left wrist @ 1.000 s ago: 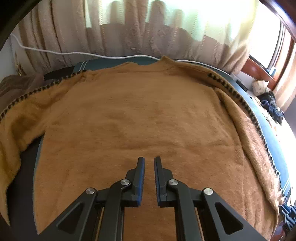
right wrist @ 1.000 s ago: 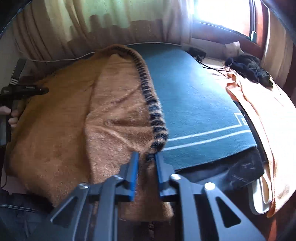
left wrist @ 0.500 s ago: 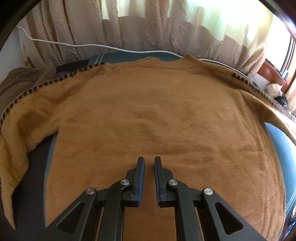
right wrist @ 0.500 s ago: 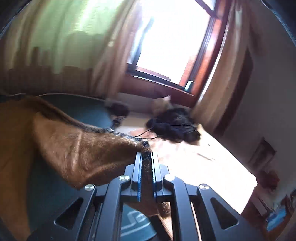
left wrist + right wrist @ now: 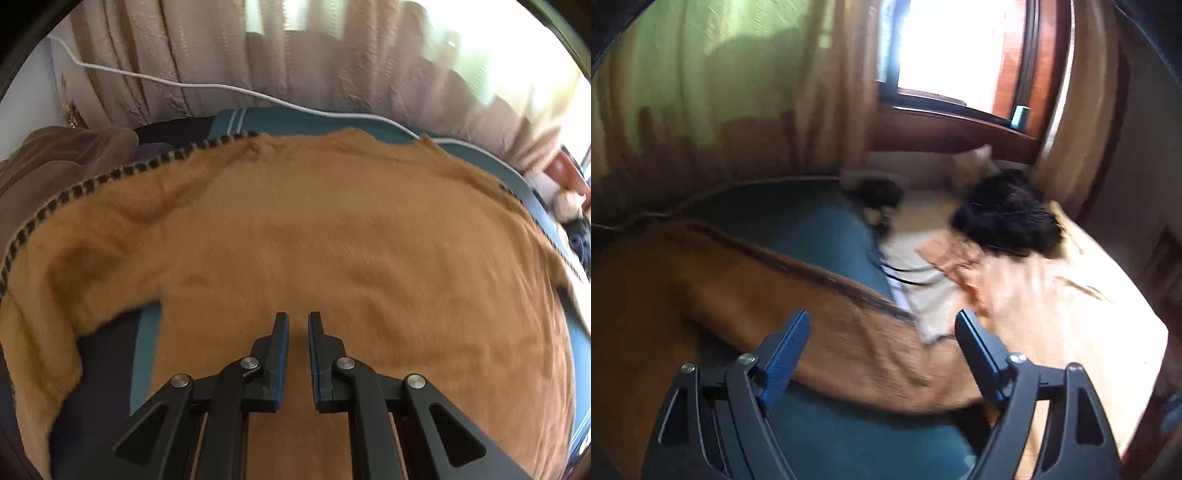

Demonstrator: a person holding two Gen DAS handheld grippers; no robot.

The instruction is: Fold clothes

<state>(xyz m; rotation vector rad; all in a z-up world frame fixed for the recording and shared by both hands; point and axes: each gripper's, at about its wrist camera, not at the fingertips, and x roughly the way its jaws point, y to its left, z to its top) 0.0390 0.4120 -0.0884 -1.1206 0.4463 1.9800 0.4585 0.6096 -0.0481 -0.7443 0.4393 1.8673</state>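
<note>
One brown sweater (image 5: 332,236) lies spread flat on one teal mat (image 5: 325,120), its two sleeves extended to either side; one sleeve (image 5: 849,332) runs out to the mat's edge in the right wrist view. The left gripper (image 5: 298,325) is above the sweater body, jaws nearly closed with a narrow gap, holding nothing. The right gripper (image 5: 882,328) is spread wide over the sleeve, gripping nothing. One white cable (image 5: 207,86) runs along the curtain (image 5: 280,62). One black garment (image 5: 1004,214) lies on the peach sheet (image 5: 1071,302).
</note>
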